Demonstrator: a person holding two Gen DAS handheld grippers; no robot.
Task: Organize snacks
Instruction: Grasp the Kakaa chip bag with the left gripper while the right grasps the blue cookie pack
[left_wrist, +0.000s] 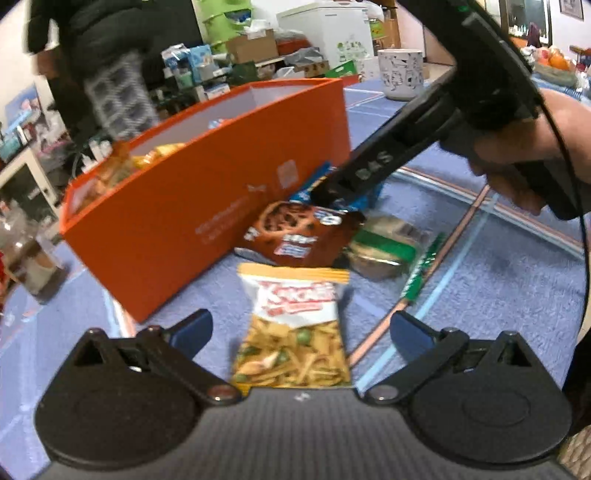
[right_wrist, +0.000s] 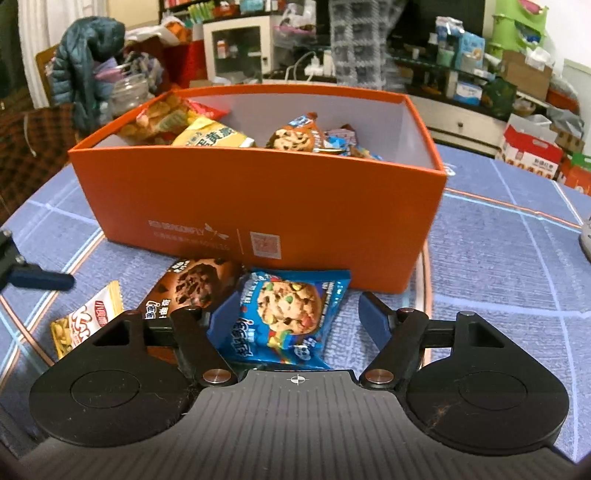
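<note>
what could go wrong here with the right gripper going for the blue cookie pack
1. The right gripper is open around the blue cookie pack, whose left edge overlaps the brown cookie pack; closing could pinch or drag both.
2. The pack lies close against the orange box wall, so lifting forward might bump it.
3. The left gripper is open over the mixed snack bag nearby; the two grippers could collide.

Black claw (right_wrist: 297, 317) bodies, dark-blue fingertips (right_wrist: 373, 315), silver pivot screws, perhaps "D4S" lettering.
</note>
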